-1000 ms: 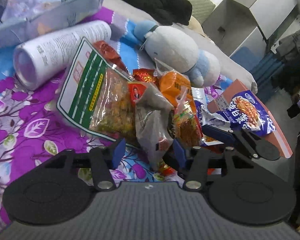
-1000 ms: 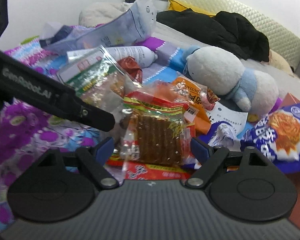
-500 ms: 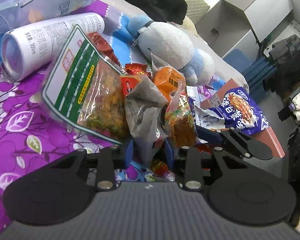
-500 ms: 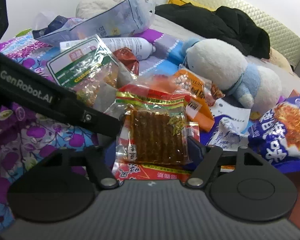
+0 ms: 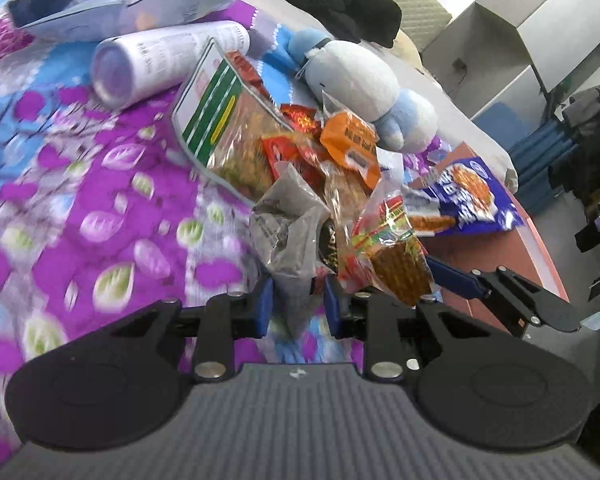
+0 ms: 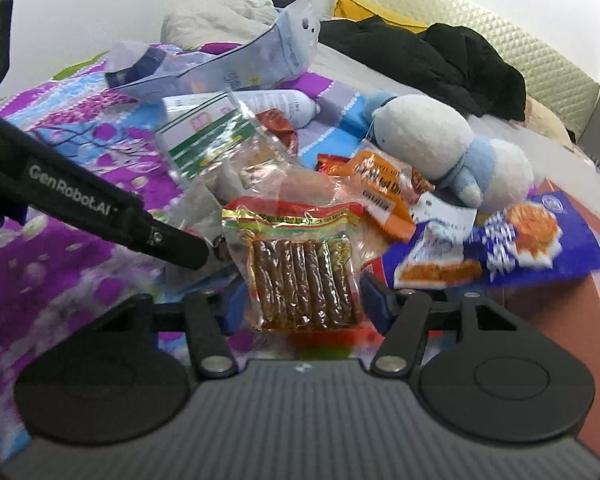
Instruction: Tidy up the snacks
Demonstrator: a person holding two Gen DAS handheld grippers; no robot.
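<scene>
A heap of snack packets lies on a purple flowered bedspread [image 5: 100, 208]. My left gripper [image 5: 298, 308] is shut on a crumpled grey packet [image 5: 288, 236] and lifts it off the heap. My right gripper [image 6: 304, 304] is shut on a clear packet of brown sticks with a red and yellow top [image 6: 304, 268]; that packet also shows in the left wrist view [image 5: 396, 256]. Behind lie a green and white bag of mixed snack [image 5: 224, 128], an orange packet [image 5: 352, 144] and a blue packet [image 5: 464, 196].
A white spray can [image 5: 160, 64] and a pale blue pouch [image 5: 140, 12] lie at the back left. A white and blue plush toy [image 5: 364, 88] sits behind the heap. A reddish brown tray [image 5: 496, 256] lies under the blue packet at right. Black clothing [image 6: 440, 56] lies further back.
My left gripper closed on the grey packet and raised it. My right gripper closed on the brown stick packet and lifted it. Both views shifted back from the heap.
</scene>
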